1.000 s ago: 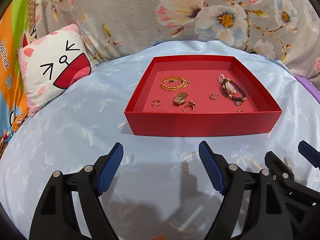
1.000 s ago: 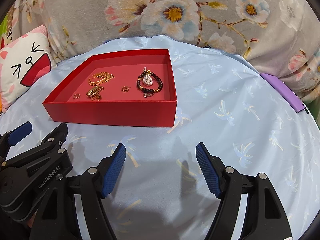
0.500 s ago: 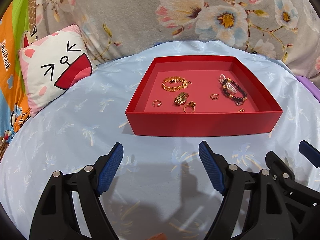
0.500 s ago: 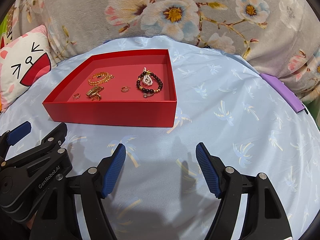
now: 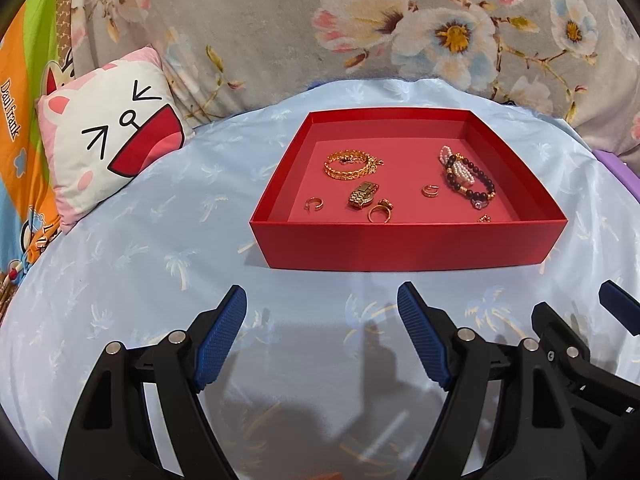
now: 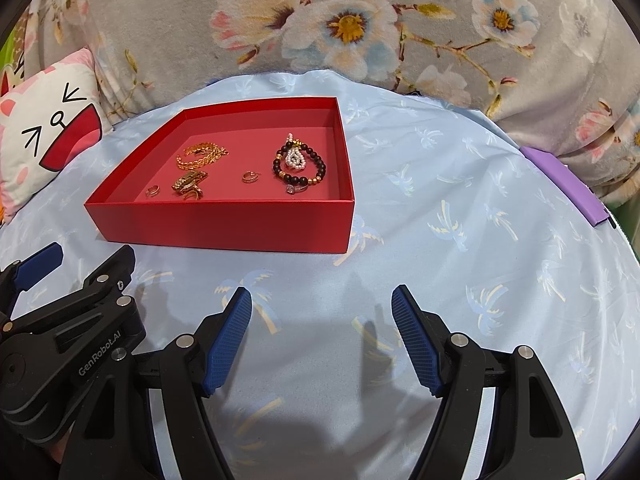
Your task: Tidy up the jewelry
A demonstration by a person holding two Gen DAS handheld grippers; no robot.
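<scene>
A shallow red tray (image 5: 400,246) (image 6: 224,224) sits on the light blue bedsheet and holds jewelry: a gold chain bracelet (image 5: 348,164) (image 6: 202,154), a gold watch piece (image 5: 362,196) (image 6: 188,181), several small gold rings (image 5: 315,204), and a dark bead bracelet (image 5: 470,178) (image 6: 299,168) with a pearl piece (image 6: 295,155). My left gripper (image 5: 322,300) is open and empty, just short of the tray's near wall. My right gripper (image 6: 322,300) is open and empty, in front of the tray's right corner.
A cartoon-face cushion (image 5: 108,148) (image 6: 44,128) leans at the left. A grey floral blanket (image 5: 360,20) lies behind the tray. A purple flat object (image 6: 568,184) lies at the sheet's right edge. Each gripper shows at the edge of the other's view.
Both views have shifted very slightly; the grippers stay open and empty, and the tray and jewelry have not moved.
</scene>
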